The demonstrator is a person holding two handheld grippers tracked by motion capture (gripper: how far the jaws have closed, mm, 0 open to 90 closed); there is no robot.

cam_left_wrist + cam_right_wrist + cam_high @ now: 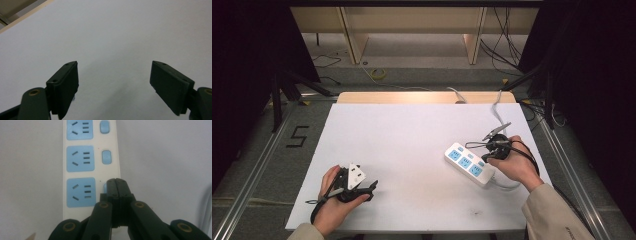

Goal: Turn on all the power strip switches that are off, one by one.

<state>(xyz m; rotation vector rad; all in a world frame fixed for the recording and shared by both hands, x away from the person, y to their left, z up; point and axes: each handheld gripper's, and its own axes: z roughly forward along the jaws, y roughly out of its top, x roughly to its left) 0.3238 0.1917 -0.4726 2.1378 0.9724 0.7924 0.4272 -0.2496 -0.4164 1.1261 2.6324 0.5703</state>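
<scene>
Power strip (470,164), white with three blue sockets and blue switches: flat near the table's (412,135) right edge, toward the near right corner, set slantwise. Right gripper (116,182): jaws pressed together, nothing between, tips on the switch (105,187) beside the nearest socket. Left gripper (114,82): jaws spread wide, nothing between, by the near left corner; broad bare white surface from centre to far edge.

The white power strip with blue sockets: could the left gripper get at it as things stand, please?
Probably yes: only bare white table lies between the open left gripper and the power strip, though the shut right gripper is already over it.
</scene>
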